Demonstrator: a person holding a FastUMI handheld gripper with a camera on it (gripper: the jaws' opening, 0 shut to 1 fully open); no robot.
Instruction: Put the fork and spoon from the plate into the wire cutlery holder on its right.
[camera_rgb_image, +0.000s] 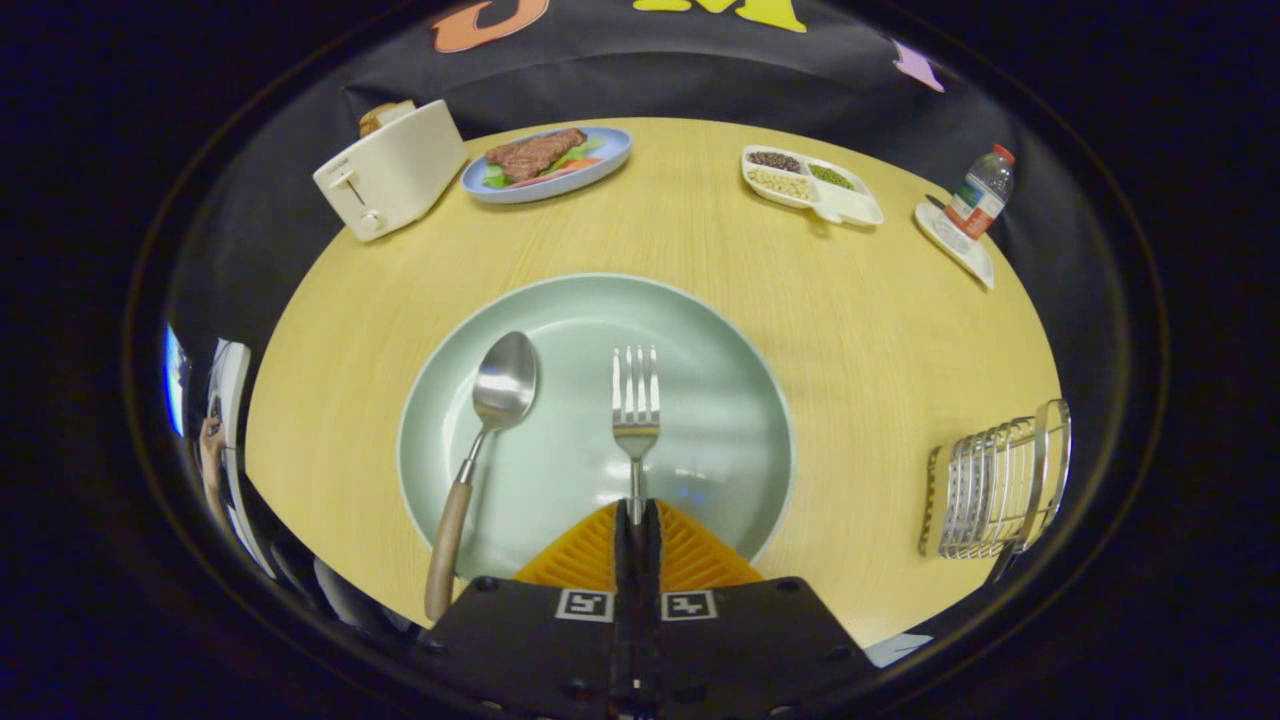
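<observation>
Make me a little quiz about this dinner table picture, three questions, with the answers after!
1. True or false: the gripper is shut on the fork.
2. What lies on the green plate beside the fork? A) spoon B) knife C) cup
3. Fill in: the wire holder sits on the table to the plate's ____.

Key: 1 true, both fingers press its handle. 2 A, the spoon. 3 right.

Bright even light; glare on plate (700, 330); fisheye-bent edges.
</observation>
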